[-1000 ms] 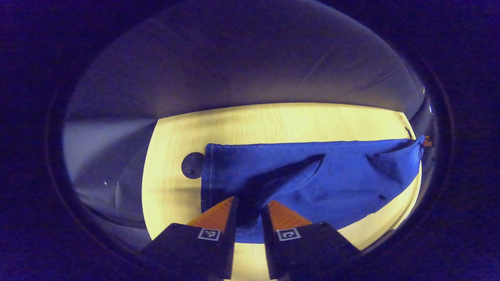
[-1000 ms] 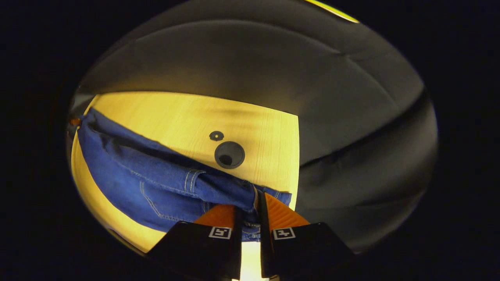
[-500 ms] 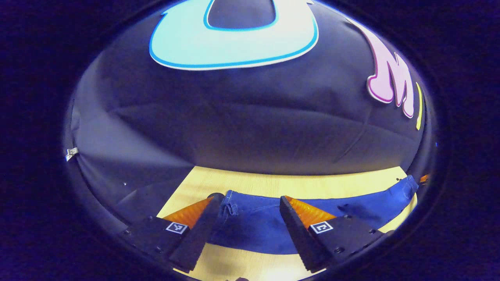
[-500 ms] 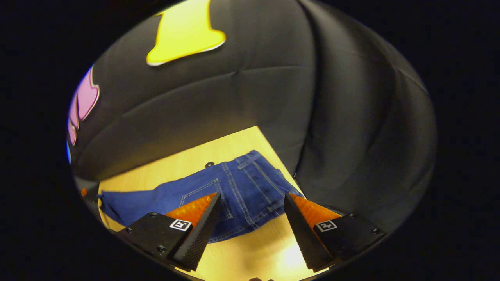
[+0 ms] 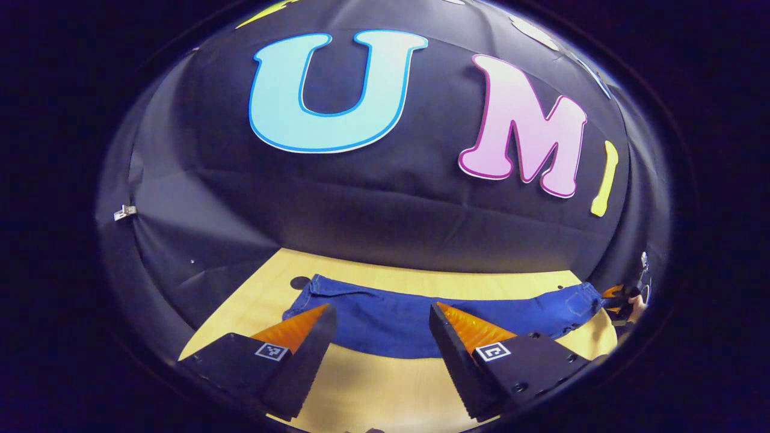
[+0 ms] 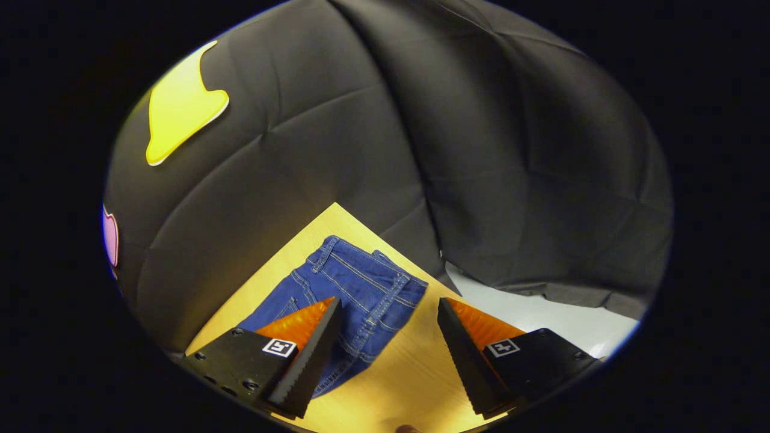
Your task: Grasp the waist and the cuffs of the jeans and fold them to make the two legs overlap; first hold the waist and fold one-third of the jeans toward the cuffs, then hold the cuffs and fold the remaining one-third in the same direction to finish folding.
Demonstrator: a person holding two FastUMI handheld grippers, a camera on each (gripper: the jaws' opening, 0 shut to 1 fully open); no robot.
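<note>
Blue denim jeans (image 5: 421, 322) lie leg-over-leg on the pale wooden table (image 5: 385, 385) at 12 o'clock — thirds unfolded; left gripper (image 5: 379, 337) and right gripper (image 6: 388, 334) both gape, empty.

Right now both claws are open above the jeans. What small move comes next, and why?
Probably lower the right gripper onto the waist. The jeans lie flat on the table, legs apparently already overlapped, and the left gripper is open too, so the waist fold seems next.

Light wooden table (image 5: 373, 385), round black hole (image 5: 299, 282) in its top, pale floor (image 6: 541, 316)
</note>
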